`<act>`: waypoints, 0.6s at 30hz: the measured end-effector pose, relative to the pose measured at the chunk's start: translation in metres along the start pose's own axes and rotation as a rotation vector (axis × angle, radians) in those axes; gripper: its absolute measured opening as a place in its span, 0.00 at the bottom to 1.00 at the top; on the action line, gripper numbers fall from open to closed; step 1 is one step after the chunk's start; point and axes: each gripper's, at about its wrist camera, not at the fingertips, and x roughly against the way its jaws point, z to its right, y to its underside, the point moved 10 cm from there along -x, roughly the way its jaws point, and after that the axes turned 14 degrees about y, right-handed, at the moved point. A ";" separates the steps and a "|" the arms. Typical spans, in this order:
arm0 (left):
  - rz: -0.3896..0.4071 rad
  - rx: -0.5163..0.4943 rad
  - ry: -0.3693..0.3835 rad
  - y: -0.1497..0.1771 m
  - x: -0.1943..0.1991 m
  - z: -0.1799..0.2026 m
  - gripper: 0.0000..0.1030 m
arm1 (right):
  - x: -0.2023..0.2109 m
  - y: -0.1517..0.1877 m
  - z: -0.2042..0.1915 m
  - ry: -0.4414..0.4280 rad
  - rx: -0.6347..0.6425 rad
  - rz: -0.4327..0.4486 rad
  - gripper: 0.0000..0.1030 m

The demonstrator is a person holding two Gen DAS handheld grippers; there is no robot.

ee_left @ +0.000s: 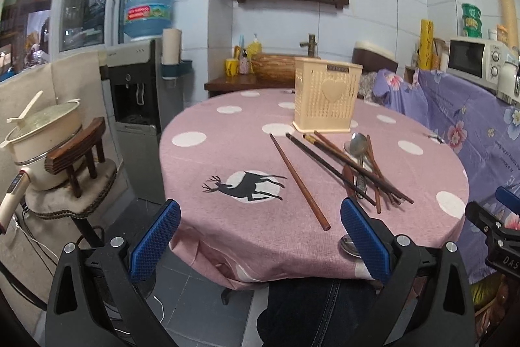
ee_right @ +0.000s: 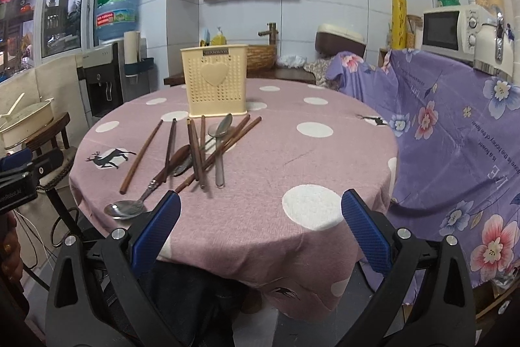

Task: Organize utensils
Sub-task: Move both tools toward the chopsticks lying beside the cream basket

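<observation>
Left tongs (ee_left: 260, 236): bottom of the left wrist view, blue pads spread wide, nothing between them.
Right tongs (ee_right: 260, 233): bottom of the right wrist view, pads equally wide apart, empty.
Person's leg (ee_left: 318, 311): bottom centre, dark trousers.

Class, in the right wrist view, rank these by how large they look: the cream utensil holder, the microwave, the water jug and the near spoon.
1. Utensil holder
2. Microwave and water jug: they look alike in size, and both stand farther back, so I leave them unranked.
3. Spoon
</observation>
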 end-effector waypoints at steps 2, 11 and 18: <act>-0.032 0.012 0.009 0.002 -0.011 -0.003 0.95 | -0.013 -0.002 -0.001 0.006 0.009 -0.024 0.95; -0.134 0.148 0.010 -0.006 -0.047 -0.043 0.95 | -0.060 -0.004 -0.014 -0.017 0.075 -0.126 0.95; -0.280 0.213 0.089 -0.011 -0.085 -0.048 0.77 | -0.094 -0.011 -0.021 -0.059 0.076 -0.230 0.95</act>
